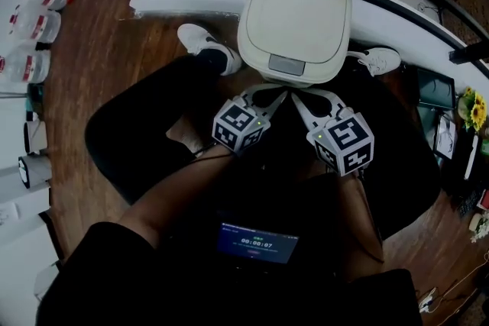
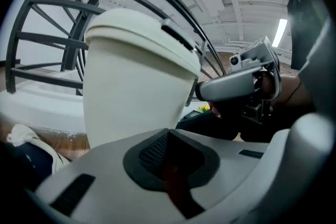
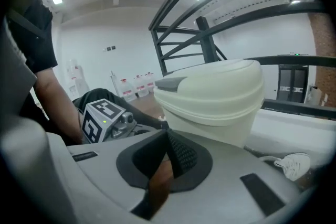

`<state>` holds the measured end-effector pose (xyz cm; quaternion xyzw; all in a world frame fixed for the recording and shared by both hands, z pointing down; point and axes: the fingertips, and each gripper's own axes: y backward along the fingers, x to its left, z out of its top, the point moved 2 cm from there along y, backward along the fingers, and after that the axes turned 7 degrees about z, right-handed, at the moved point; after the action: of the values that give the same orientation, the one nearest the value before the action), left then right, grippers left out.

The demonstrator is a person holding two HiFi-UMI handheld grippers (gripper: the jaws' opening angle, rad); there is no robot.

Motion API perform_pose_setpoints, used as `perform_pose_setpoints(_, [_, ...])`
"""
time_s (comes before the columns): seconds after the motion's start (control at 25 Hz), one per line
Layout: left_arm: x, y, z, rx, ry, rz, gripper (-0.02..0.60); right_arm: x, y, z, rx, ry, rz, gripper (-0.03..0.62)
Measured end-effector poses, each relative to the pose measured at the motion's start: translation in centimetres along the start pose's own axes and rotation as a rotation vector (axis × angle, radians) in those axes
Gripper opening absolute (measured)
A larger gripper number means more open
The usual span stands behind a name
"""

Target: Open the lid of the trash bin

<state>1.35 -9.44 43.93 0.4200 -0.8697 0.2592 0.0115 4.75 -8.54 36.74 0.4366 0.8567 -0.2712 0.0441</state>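
1. The cream plastic trash bin [image 1: 269,71] stands on the wooden floor [image 1: 114,65], its lid [image 1: 294,4] down.
2. The left gripper [image 1: 276,95] and right gripper [image 1: 299,98] sit just before it, fingers pressed together, empty.
3. Closed tips could slip off the grey latch [image 1: 285,65], or a hard push could tip the bin.

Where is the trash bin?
In the head view the trash bin stands at top centre, just past the left gripper and right gripper, between two white shoes.
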Motion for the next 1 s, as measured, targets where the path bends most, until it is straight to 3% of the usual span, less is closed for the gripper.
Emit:
perform_pose_setpoints(0.12, [1.8, -2.0, -2.2, 0.042, 0.027, 0.015, 0.035, -1.1, -1.6, -0.7, 0.050, 0.011, 0.002, 0.021])
perform_pose_setpoints(0.48, [5.6, -6.4, -9.8, 0.202, 0.106, 0.098, 0.035, -3.3, -4.8, -5.4, 0.113, -0.090, -0.007, 0.021])
perform_pose_setpoints(0.68, [6.6, -8.6, -12.3, 0.240, 0.118, 0.116, 0.035, -5.7, -5.4, -7.8, 0.090, -0.203, -0.036, 0.021])
perform_pose_setpoints(0.84, [7.3, -9.5, -14.2, 0.275, 0.143, 0.140, 0.035, -6.7, -5.7, -8.8, 0.095, -0.233, -0.040, 0.021])
perform_pose_setpoints(1.0, [7.5, -10.5, -14.7, 0.282, 0.118, 0.161, 0.035, -7.4, -6.0, -9.7, 0.114, -0.264, -0.051, 0.021])
